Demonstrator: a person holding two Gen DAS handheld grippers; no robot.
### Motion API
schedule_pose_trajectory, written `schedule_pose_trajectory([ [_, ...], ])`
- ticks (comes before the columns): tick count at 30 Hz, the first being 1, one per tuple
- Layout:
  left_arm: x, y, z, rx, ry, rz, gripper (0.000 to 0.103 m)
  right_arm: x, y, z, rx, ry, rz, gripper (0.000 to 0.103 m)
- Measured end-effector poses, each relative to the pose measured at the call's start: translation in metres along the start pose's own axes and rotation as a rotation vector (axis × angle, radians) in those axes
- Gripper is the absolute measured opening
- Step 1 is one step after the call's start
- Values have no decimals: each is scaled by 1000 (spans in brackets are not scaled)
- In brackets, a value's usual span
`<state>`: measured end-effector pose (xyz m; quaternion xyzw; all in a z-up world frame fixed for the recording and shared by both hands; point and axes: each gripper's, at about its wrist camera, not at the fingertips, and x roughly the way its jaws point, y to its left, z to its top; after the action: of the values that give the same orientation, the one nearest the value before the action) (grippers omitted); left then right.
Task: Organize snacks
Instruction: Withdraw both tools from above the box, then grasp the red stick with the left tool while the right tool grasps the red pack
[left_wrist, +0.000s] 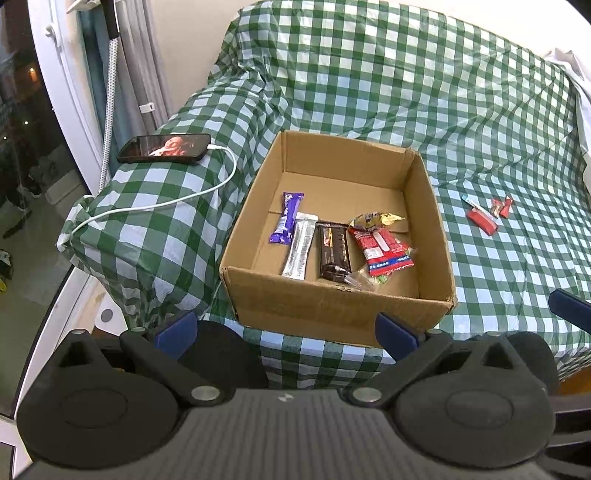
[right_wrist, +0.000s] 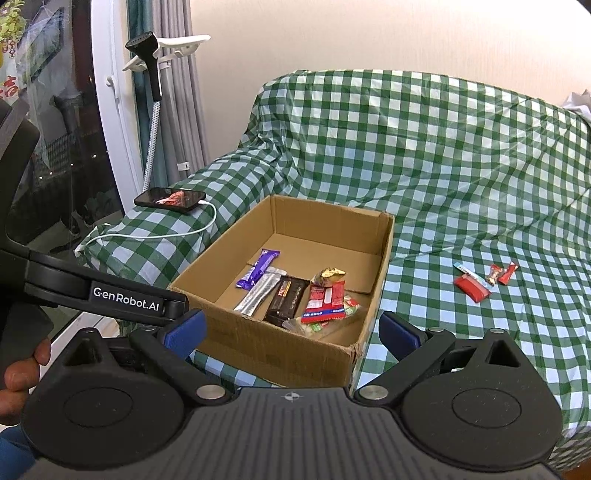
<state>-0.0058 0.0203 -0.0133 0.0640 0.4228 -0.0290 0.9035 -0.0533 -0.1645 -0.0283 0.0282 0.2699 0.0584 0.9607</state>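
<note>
Near me, both my grippers sit wide open, empty: left gripper (left_wrist: 286, 330), right gripper (right_wrist: 291, 330). Cardboard box (left_wrist: 332, 306) holds several snacks (purple bar (left_wrist: 286, 218) far left). Red snacks (right_wrist: 472, 288) lie right on the checkered cloth (right_wrist: 443, 166).

Even indoor light, soft shadows, sharp centre, fisheye bending at edges

A phone (left_wrist: 164, 148) lies plugged into a white cable (left_wrist: 155, 206) on the green checked cloth (left_wrist: 406, 92), near grey curtains (right_wrist: 177, 103)
</note>
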Motion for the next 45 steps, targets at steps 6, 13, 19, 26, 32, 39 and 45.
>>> schedule_pose_trajectory([
  [6,11,-6,2,16,27,11,103,9,-6,-1,19,25,8,99],
  [13,25,-20,7,49,55,31,103,21,-19,-6,55,52,20,100],
  [19,35,-41,15,83,71,39,103,29,-37,-10,100,62,24,100],
  [26,51,-78,31,149,102,6,103,37,-70,-16,191,72,-3,100],
  [32,64,-136,51,241,100,-87,103,38,-125,-22,290,60,-112,100],
  [39,106,-220,86,355,144,-188,103,41,-226,-38,474,71,-316,100],
  [45,185,-301,129,328,218,-223,103,57,-300,-46,574,71,-412,100],
])
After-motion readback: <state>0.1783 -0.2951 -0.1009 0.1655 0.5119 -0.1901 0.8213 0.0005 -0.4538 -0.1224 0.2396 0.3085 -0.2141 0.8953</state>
